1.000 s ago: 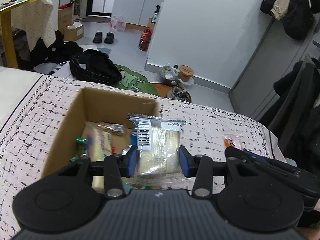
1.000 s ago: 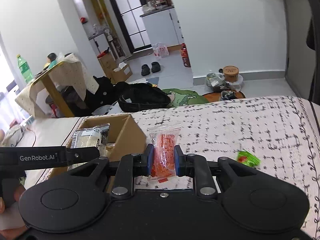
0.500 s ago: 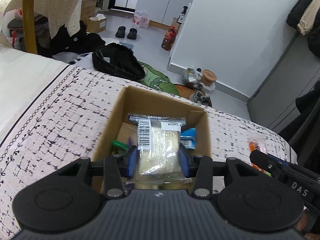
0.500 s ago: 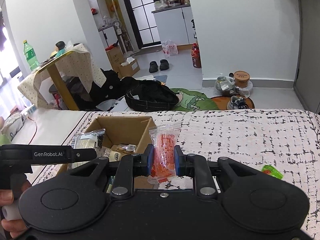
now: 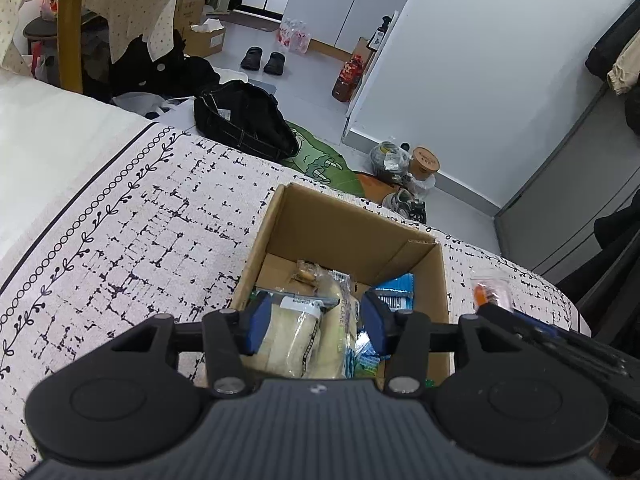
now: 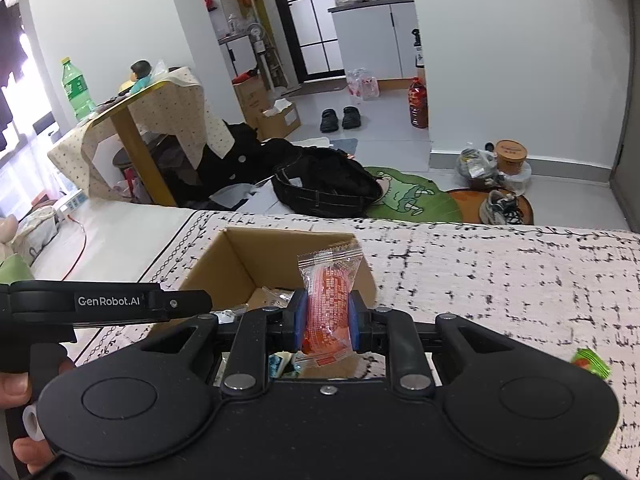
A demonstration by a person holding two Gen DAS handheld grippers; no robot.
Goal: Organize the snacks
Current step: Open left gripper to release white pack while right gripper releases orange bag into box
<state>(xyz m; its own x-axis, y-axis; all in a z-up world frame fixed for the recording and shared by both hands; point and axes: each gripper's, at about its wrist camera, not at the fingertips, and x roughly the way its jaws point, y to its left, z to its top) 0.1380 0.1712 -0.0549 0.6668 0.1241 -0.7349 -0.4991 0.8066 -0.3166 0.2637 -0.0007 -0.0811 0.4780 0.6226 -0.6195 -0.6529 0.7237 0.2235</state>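
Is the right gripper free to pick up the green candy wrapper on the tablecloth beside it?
Probably not yet: the right gripper is shut on an orange snack packet. The green candy wrapper itself lies uncovered.

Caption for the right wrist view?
Right tongs grip an orange snack packet over the cardboard box.

A patterned bedspread (image 6: 500,264) carries a cardboard box (image 5: 404,248) and a green wrapper (image 6: 591,362).
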